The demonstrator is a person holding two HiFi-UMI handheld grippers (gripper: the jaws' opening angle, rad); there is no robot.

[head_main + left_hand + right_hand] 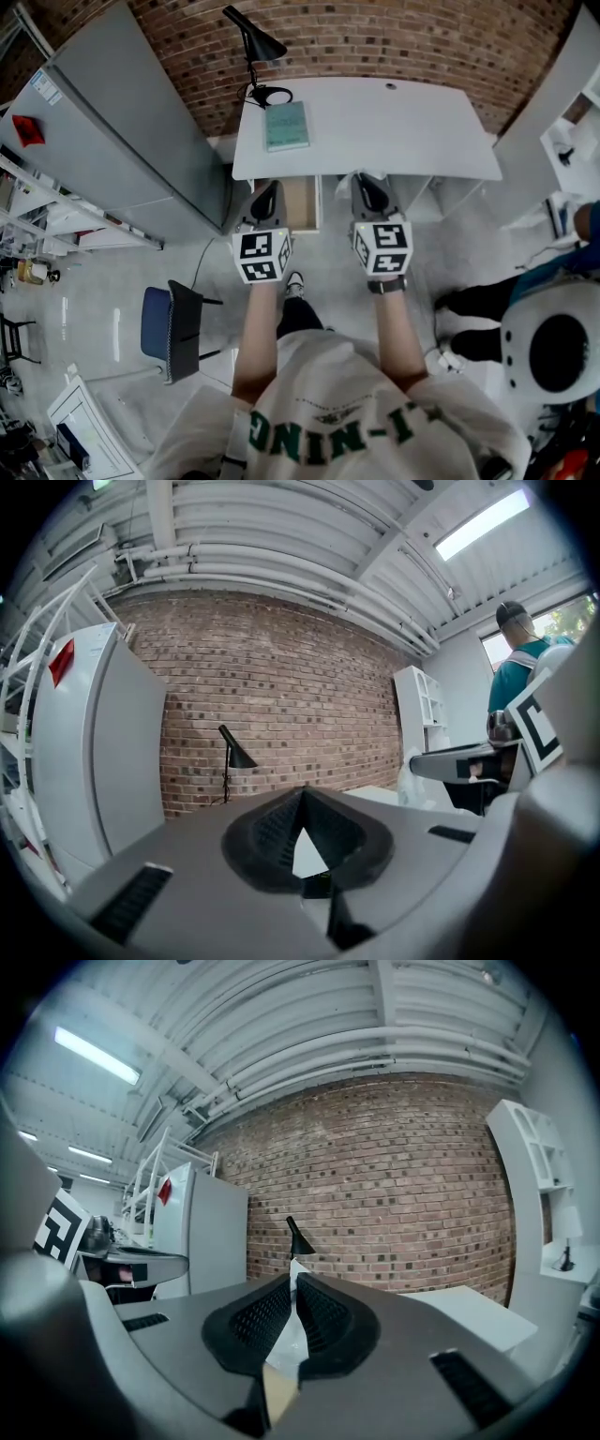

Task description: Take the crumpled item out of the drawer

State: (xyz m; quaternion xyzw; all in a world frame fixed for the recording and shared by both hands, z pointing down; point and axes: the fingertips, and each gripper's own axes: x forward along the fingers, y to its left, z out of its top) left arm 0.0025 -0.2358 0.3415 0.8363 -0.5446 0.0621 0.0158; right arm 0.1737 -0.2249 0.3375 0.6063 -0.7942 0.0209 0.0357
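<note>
Under the white desk (394, 122) a drawer (301, 202) with a tan inside stands pulled out. My right gripper (369, 193) is to the right of the drawer, in front of the desk edge, shut on a white crumpled item (287, 1337) that shows as a thin crinkled strip between its pads. The same crumpled item (418, 775) shows at the right gripper's tip in the left gripper view. My left gripper (265, 201) hovers at the drawer's left edge. The left gripper (302, 795) is shut, its tips touching, with nothing in it.
A green book (286, 126) and a black lamp (253, 42) are on the desk's left end. A grey cabinet (122, 131) stands at left, a blue chair (169, 328) on the floor, and a person (525, 309) stands close by on the right.
</note>
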